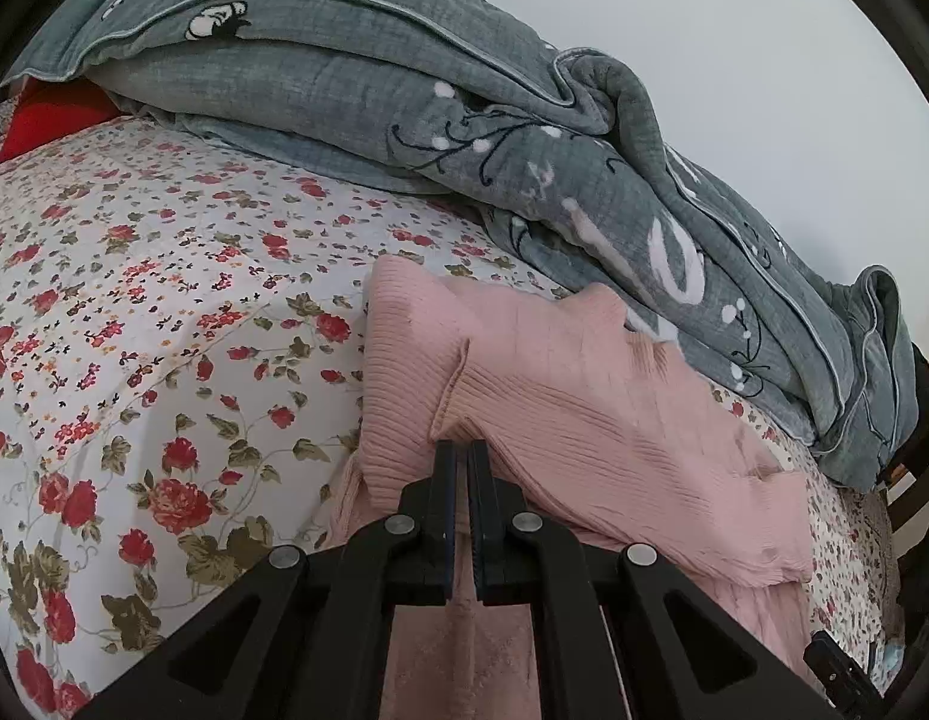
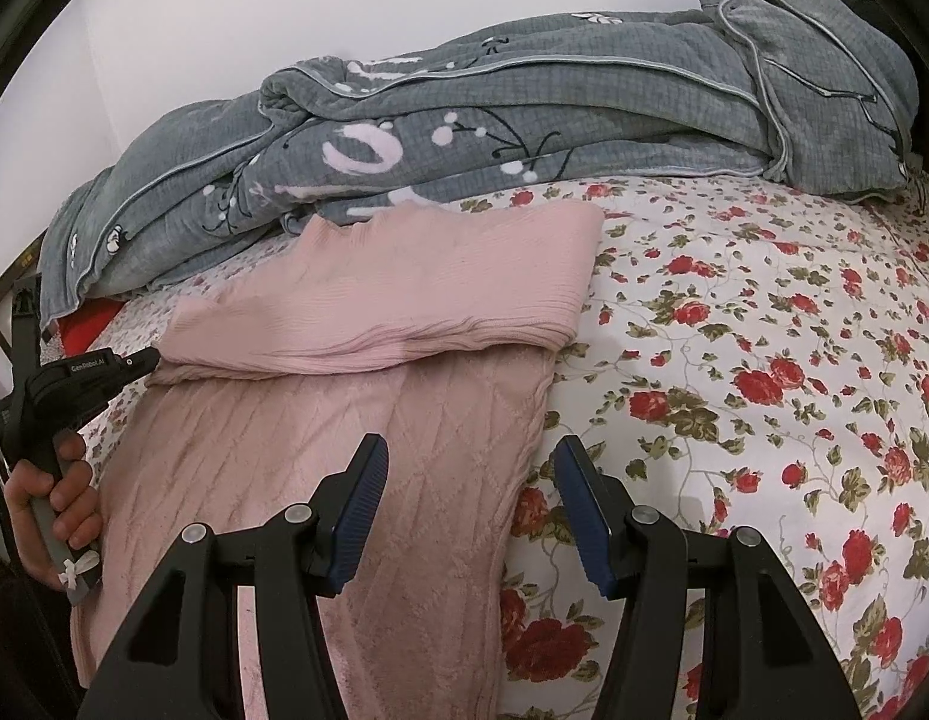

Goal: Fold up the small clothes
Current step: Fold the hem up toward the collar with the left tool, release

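A pink knitted sweater (image 2: 344, 420) lies on the floral bedsheet (image 2: 764, 360), its upper part folded over into a ribbed band (image 2: 404, 300). My left gripper (image 1: 462, 450) is shut on the edge of the folded pink layer (image 1: 554, 384); it also shows at the left of the right wrist view (image 2: 146, 358), held by a hand at the sweater's left edge. My right gripper (image 2: 470, 456) is open and empty, just above the sweater's lower right edge, its left finger over the fabric and its right finger over the sheet.
A bunched grey quilt (image 2: 524, 120) lies along the far side of the bed against the white wall, touching the sweater's far edge; it also shows in the left wrist view (image 1: 404, 90). A red item (image 1: 50, 120) peeks out beside it. Floral sheet extends to the right (image 2: 824, 480).
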`<state>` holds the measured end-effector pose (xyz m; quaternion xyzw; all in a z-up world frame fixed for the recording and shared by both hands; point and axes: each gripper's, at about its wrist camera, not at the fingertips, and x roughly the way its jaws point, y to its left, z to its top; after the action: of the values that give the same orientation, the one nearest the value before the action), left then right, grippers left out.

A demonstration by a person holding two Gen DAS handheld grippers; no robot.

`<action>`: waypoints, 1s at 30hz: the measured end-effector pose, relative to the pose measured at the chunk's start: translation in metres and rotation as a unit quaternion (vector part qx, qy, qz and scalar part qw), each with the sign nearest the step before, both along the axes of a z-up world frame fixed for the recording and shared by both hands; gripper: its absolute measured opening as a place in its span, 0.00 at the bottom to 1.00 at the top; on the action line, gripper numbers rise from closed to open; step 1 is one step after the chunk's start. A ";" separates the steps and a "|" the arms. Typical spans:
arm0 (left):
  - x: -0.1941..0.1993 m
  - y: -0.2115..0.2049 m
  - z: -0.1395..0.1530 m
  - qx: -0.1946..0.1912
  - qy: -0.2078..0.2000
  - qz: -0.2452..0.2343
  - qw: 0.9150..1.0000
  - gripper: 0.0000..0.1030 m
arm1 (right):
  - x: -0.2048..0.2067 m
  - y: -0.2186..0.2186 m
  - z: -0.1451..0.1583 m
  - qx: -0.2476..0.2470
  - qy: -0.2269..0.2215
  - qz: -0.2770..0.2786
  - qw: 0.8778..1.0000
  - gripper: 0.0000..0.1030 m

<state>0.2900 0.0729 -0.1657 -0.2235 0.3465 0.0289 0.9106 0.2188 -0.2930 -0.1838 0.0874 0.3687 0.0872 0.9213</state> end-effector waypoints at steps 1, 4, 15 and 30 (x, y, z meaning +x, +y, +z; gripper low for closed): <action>0.000 0.000 0.000 0.001 0.000 0.001 1.000 0.05 | 0.000 0.000 0.000 -0.001 0.001 0.000 1.000 0.55; 0.000 0.001 0.000 0.000 0.001 0.004 1.000 0.05 | 0.000 0.001 -0.001 -0.003 0.003 0.000 1.000 0.55; 0.001 -0.004 -0.001 0.013 0.006 -0.005 1.000 0.05 | 0.001 0.005 0.000 -0.014 0.005 0.004 1.000 0.56; -0.004 0.000 0.001 0.021 0.007 0.009 1.000 0.30 | 0.002 0.008 -0.001 -0.027 0.008 0.006 1.000 0.56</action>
<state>0.2864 0.0724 -0.1648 -0.2076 0.3498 0.0456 0.9124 0.2210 -0.2848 -0.1845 0.0612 0.3786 0.0816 0.9199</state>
